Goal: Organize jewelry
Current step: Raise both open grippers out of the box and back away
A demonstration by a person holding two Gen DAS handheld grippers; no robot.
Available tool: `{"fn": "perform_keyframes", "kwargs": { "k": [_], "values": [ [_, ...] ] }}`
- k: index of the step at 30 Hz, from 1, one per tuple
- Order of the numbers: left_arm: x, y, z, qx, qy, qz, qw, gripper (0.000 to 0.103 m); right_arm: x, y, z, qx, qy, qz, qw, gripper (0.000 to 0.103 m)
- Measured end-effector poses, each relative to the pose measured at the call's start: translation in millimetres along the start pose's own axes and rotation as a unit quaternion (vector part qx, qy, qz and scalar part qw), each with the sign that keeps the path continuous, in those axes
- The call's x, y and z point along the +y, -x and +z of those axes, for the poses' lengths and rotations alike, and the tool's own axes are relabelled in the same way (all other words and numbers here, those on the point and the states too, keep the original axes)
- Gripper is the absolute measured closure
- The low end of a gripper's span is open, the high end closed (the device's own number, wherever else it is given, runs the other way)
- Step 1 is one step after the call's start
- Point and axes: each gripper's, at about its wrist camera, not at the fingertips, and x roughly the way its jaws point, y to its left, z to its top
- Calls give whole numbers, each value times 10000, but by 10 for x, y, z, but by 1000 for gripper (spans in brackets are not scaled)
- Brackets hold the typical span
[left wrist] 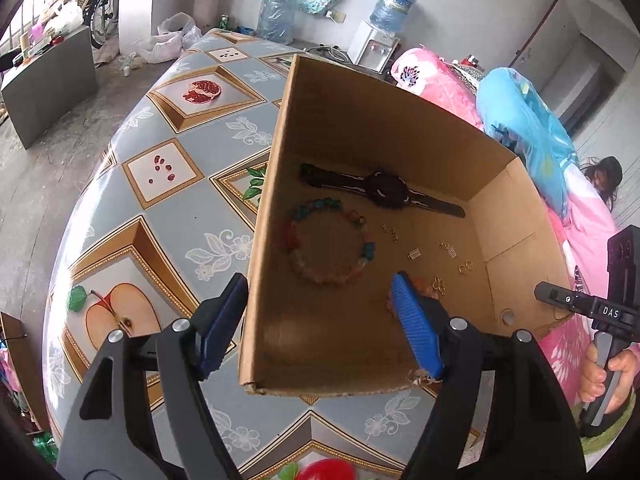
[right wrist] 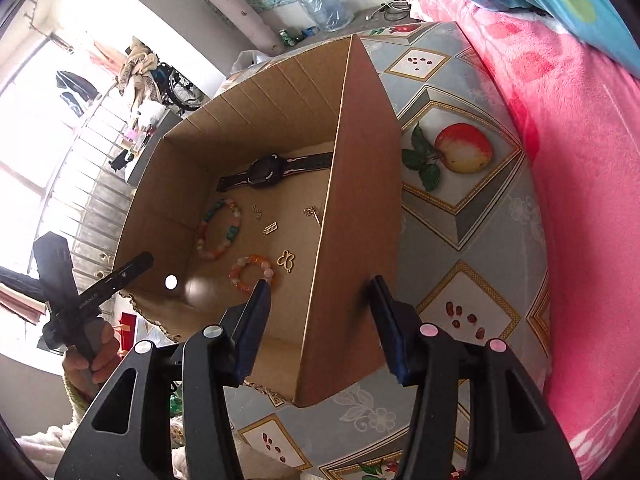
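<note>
"Over the box wall, what are the tools doing?"

"Left gripper [left wrist: 320,324] is spread wide across one wall of the brown cardboard box [left wrist: 400,128]. Right gripper [right wrist: 320,328] is spread wide across another wall. Maybe they mean to steady it."

"Where's the jewelry?"

"Down on the box floor. A long black wristwatch [left wrist: 386,190] lies flat along the far wall, beside a round colourful bead bracelet [left wrist: 370,250] and small gold charms [left wrist: 414,254]."
</note>
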Motion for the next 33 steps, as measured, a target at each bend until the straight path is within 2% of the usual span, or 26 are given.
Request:
{"fn": "perform_keyframes", "kwargs": {
  "k": [12, 24, 27, 30, 33],
  "values": [
    [-167, 301, -554, 124, -170, -182, 9996, 33, -121, 263, -358, 25, -27, 57, 10000, 52],
    [-194, 371, -706, 50, -190, -262, 9995, 33, -145, 317, -520, -126, 79, -83, 9999, 52],
    [-216, 421, -720, -169, -281, -197, 9993, 33, -147, 331, -545, -234, 71, -113, 9996, 52],
    [-236, 563, -741, -608, -349, -80, 9975, 31, -128, 421, -584, -515, 124, -196, 9984, 52],
    [-237, 746, -777, -1046, -386, -8, 9938, 20, -84, 588, -678, -941, 228, -437, 9943, 46]
  ]
}}
